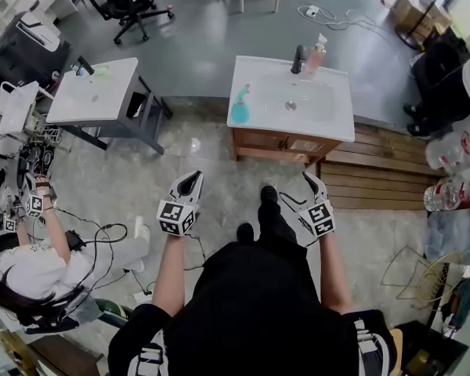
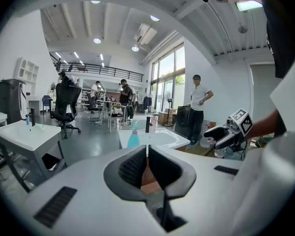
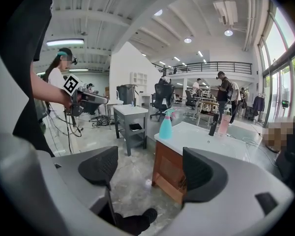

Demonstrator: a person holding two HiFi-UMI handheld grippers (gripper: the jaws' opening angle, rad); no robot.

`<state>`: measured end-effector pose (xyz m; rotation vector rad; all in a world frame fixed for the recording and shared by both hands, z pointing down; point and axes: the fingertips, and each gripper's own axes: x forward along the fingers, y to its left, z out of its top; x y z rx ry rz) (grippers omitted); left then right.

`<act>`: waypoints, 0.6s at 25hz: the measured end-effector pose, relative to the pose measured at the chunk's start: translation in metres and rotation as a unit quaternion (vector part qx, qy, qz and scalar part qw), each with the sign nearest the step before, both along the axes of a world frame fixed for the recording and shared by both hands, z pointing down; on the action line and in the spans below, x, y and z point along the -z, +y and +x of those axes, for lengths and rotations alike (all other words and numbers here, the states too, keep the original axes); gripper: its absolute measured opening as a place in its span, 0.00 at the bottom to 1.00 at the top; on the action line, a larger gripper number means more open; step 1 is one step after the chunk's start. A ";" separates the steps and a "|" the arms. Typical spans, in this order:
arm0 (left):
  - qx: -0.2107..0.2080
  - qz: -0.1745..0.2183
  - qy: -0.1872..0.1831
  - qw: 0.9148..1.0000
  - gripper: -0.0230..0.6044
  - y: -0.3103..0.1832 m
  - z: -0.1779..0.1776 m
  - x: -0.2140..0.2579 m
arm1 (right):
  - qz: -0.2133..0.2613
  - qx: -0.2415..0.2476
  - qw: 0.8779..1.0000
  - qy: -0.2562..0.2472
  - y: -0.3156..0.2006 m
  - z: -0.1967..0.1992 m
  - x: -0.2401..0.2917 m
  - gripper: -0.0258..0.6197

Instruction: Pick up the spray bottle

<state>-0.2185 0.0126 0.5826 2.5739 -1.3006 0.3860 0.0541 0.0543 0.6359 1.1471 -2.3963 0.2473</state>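
We are at the approach, judging by the gap between us and the target: nothing is gripped yet. The spray bottle [image 1: 240,106], teal with a pale trigger head, stands upright on the white sink surface [image 1: 341,124], close to its left edge and left of the basin. It is well apart from the black faucet [image 1: 298,59] and the pink bottle [image 1: 317,53] at the back. We stand on the floor in front of the cabinet, and both claws are well short of the surface.

The right claw [image 3: 152,168] is spread wide with only floor and cabinet between its pads, and the bottle shows above and beyond the gap. The left claw [image 2: 146,167] has its pads drawn nearly together and pinches nothing.

The right claw looks the readier for the pick. The next move, as we judge it, is to step in and carry that claw to the bottle's body below the trigger head. The pads should pass either side of it before they close. The bottle sits near the edge, so a sideways nudge could tip it off.
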 end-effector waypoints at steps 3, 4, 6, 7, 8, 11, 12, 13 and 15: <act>0.011 0.000 -0.003 1.000 0.09 -0.012 -0.002 0.000 | -0.003 0.009 1.000 0.000 -0.016 0.001 -0.004 0.70; 0.014 0.000 -0.004 1.000 0.09 -0.017 -0.002 0.000 | -0.002 0.012 1.000 0.000 -0.023 0.001 -0.005 0.70; 0.018 0.001 -0.006 1.000 0.09 -0.028 -0.002 0.001 | 0.003 0.016 1.000 -0.003 -0.039 0.001 -0.003 0.70; 0.020 0.002 -0.008 1.000 0.09 -0.036 -0.001 0.003 | 0.006 0.017 1.000 -0.004 -0.049 0.001 -0.001 0.70; 0.022 0.003 -0.009 1.000 0.09 -0.044 0.000 0.005 | 0.011 0.019 1.000 -0.006 -0.058 0.001 0.001 0.69; 0.025 0.005 -0.013 1.000 0.09 -0.067 0.006 0.011 | 0.021 0.025 0.999 -0.011 -0.087 0.002 0.008 0.68; 0.026 0.006 -0.013 1.000 0.09 -0.075 0.008 0.012 | 0.023 0.028 0.999 -0.011 -0.096 0.003 0.009 0.67; 0.026 0.006 -0.013 1.000 0.09 -0.083 0.011 0.013 | 0.023 0.030 0.999 -0.011 -0.105 0.004 0.009 0.67; 0.027 0.007 -0.014 1.000 0.09 -0.096 0.017 0.014 | 0.022 0.035 0.999 -0.010 -0.122 0.007 0.008 0.67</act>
